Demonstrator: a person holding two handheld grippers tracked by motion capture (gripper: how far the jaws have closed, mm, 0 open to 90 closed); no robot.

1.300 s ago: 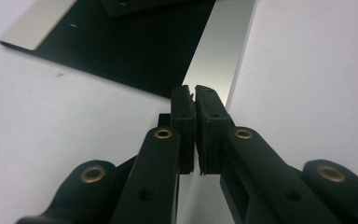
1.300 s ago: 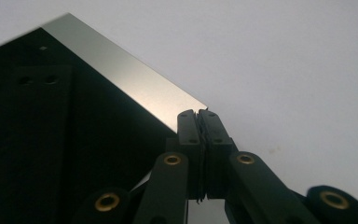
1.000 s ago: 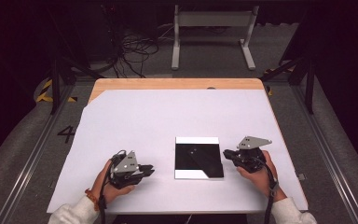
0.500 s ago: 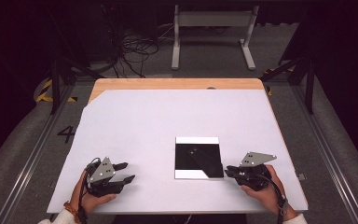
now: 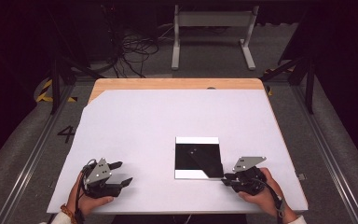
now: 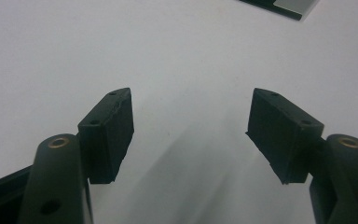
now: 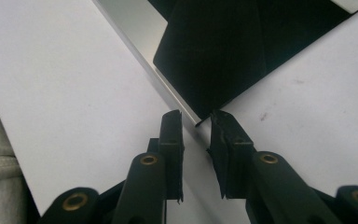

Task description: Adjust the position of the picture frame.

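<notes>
Fingers [image 6: 107,135] of left gripper [image 5: 120,173] spread wide, nothing between them, white surface beneath. Fingers [image 7: 172,149] of right gripper [image 5: 225,179] drawn narrow, slim gap remaining, tips set just at the near corner of the black panel [image 7: 242,51]; contact with that corner not determinable.

Table [image 5: 135,116] covered in white sheet, bare wooden strip along far edge. Grey floor around it, dark cables [image 5: 135,49] and a white frame stand [image 5: 212,28] beyond the far side.

Black panel [image 5: 198,161] lying flat on the right half of the sheet, toward the near edge, with pale bands along its far and near sides. Located between the two grippers but much closer to the right one: just beside right fingertips at its near right corner, well apart from left gripper. Corner of same panel visible at top of left gripper view [image 6: 279,7], far ahead of the open fingers.

Left hand [image 5: 91,198] at near left of table, gripper pointing right. Right hand [image 5: 261,196] at near right, gripper pointing left toward panel. Grey three-cornered plate on top of each gripper.
</notes>
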